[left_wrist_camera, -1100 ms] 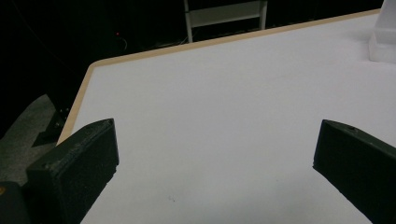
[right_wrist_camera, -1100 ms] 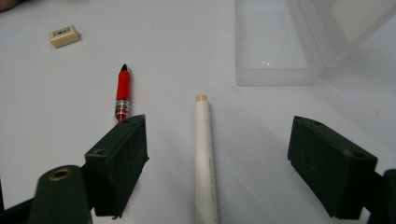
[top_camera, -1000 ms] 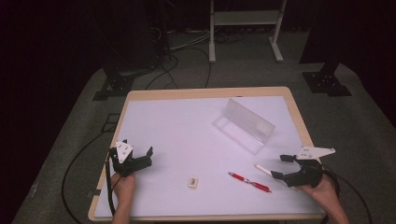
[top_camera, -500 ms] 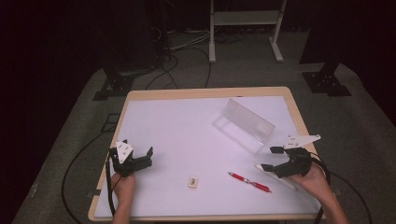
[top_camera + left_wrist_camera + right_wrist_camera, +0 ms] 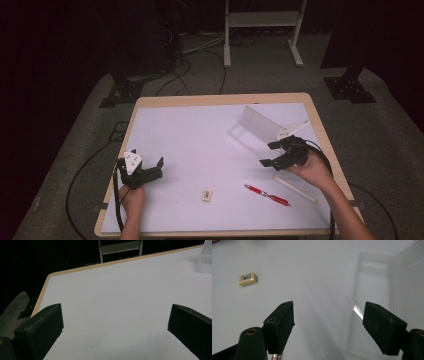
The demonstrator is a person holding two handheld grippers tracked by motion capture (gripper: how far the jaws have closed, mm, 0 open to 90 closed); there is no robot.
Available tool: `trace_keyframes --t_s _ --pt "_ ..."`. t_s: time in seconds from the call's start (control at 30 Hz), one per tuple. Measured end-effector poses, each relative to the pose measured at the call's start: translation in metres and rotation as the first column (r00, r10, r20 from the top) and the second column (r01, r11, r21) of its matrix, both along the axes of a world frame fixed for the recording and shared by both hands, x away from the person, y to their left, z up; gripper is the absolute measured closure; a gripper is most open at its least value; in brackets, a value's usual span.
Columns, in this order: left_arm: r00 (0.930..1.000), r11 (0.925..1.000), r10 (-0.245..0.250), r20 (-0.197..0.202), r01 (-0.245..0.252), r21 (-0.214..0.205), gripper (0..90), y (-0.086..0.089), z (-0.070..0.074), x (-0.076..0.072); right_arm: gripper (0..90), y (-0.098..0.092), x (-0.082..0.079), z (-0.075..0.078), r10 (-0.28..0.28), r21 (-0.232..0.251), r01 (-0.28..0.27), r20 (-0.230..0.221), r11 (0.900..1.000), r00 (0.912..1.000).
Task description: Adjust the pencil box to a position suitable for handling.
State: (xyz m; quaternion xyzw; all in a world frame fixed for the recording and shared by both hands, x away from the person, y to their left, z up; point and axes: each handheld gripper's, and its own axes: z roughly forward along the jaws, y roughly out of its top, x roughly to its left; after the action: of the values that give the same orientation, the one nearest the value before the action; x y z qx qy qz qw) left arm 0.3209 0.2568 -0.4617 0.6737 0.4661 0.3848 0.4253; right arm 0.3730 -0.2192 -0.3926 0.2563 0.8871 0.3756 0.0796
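Right gripper (image 5: 274, 154) gaping empty just beside clear plastic box (image 5: 260, 125); left gripper (image 5: 148, 167) well apart, likewise wide, empty.

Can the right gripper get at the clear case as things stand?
Probably yes. The right gripper hangs beside the clear case with jaws open, and the white table between them is bare; the red pen lies behind it, out of the way.

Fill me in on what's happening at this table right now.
A person holds a two-jaw gripper in each hand over a white-topped table. Both are open and hold nothing. The right gripper hovers beside a clear plastic box with its lid open; the left gripper sits near the table's left edge. A red pen, a white stick and a small beige eraser lie untouched.
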Motion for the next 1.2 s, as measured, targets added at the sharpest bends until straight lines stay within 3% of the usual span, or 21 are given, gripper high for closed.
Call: trace_keyframes --t_s 0.03,0.07,0.2,0.47,0.77,1.2 --pt "1.0 1.0 0.0 0.0 0.0 0.0 0.0 0.0 0.0 0.0 25.8 0.0 0.0 0.0 0.0 0.0 0.0 0.0 1.0 1.0" --pt "1.0 1.0 0.0 0.0 0.0 0.0 0.0 0.0 0.0 0.0 28.9 0.01 0.011 0.001 0.01 -0.016 -0.01 -0.011 0.9998 0.9999" --pt "1.0 1.0 0.002 0.004 -0.002 -0.005 0.0 0.0 0.0 0.0 33.1 0.024 0.03 -0.005 0.0 -0.079 -0.004 -0.043 0.9968 0.9991" --pt "1.0 1.0 -0.001 0.005 0.001 0.001 0.0 0.0 0.0 0.0 39.8 0.04 0.059 -0.02 -0.032 -0.155 0.014 -0.112 0.9878 0.9932" --pt "1.0 1.0 0.001 0.003 -0.001 0.003 0.0 -0.001 0.0 0.0 47.7 0.052 0.071 -0.027 -0.042 -0.2 0.012 -0.147 0.9798 0.9882" --pt "1.0 1.0 0.001 0.004 -0.001 0.004 0.0 -0.001 0.0 0.0 64.4 0.059 0.082 -0.042 -0.07 -0.298 0.013 -0.18 0.9546 0.9812"
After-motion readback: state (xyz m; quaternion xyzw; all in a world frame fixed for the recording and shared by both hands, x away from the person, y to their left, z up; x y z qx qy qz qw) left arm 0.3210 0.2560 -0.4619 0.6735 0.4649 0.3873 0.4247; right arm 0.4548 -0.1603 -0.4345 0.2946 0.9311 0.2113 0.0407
